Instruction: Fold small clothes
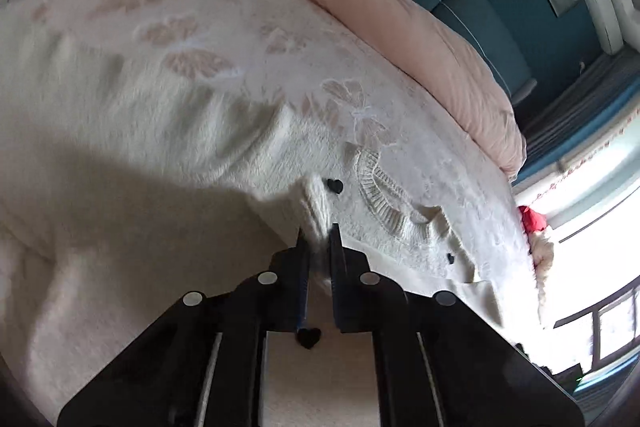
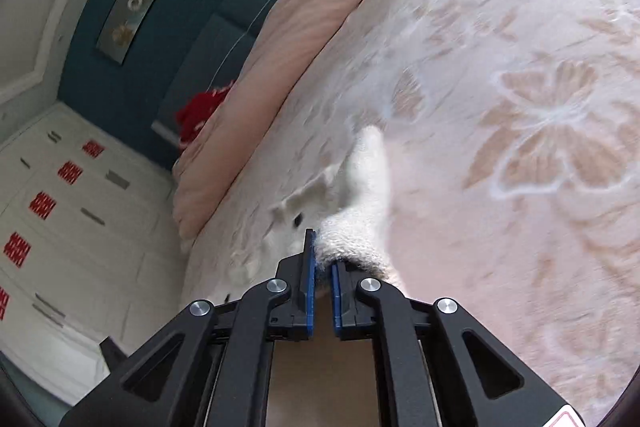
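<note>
Left wrist view – garment: a small cream knitted cardigan [image 1: 400, 223] lies on the bed [image 1: 180, 39], on its white butterfly-patterned cover; ribbed collar and dark heart-shaped buttons visible.
Left wrist view – grip: the left hand-held gripper [image 1: 318, 231] is closed on a pinch of the fuzzy knit, the fabric bunched between its pads.
Right wrist view – garment: the same cardigan [image 2: 352, 227], a fluffy fold rising from the bed [image 2: 520, 107], one dark button showing beside it.
Right wrist view – grip: the right hand-held gripper [image 2: 322, 255] is closed down on the woolly edge, which sits between the blue pads.
Handling, judged: light, soft and limp – it will sag and stretch when lifted; not fragile, though the loose knit may snag.
Hold points, judged: edges or corners of the knit, kept taut between both grips.
Background: a pink duvet [image 1: 380, 7] lies along the far side.
</note>
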A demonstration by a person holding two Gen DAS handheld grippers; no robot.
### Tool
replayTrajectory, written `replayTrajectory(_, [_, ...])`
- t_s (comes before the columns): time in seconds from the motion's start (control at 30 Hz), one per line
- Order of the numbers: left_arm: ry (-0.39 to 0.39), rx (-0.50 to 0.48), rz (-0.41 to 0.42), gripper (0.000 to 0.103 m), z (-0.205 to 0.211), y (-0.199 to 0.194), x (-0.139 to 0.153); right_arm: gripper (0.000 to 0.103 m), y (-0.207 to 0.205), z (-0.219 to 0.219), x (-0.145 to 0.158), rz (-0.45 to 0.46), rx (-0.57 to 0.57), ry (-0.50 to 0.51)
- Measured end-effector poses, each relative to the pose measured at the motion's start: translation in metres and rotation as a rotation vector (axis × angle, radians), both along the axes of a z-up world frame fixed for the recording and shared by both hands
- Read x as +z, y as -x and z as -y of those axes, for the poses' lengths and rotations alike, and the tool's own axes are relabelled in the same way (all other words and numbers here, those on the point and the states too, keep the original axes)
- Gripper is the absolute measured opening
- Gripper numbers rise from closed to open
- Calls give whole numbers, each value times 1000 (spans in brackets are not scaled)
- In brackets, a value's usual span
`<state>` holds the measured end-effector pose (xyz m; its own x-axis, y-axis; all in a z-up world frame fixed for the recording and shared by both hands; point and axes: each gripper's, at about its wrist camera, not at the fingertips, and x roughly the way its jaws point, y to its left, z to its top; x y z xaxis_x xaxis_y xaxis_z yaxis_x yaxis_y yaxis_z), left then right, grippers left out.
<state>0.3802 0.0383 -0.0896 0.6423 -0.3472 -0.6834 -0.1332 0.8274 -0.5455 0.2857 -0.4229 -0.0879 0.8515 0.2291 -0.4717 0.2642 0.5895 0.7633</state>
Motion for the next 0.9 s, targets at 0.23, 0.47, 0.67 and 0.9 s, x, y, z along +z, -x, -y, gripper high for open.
replayTrajectory(0.23, [-43,-15,-90,11,1,11,-45,16,2,-6,-21,-212,82,93])
replayTrajectory(0.47, [-96,-29,-86,11,7,6,-45,15,-42,-50,23,-152,176,371])
replayTrajectory(0.67, [-101,-22,-36,12,-10,25,-41,5,-48,-65,-3,-308,173,527])
replayTrajectory(0.9, [-172,238,41,54,-135,85,-10,29,0,-132,-21,-253,292,697])
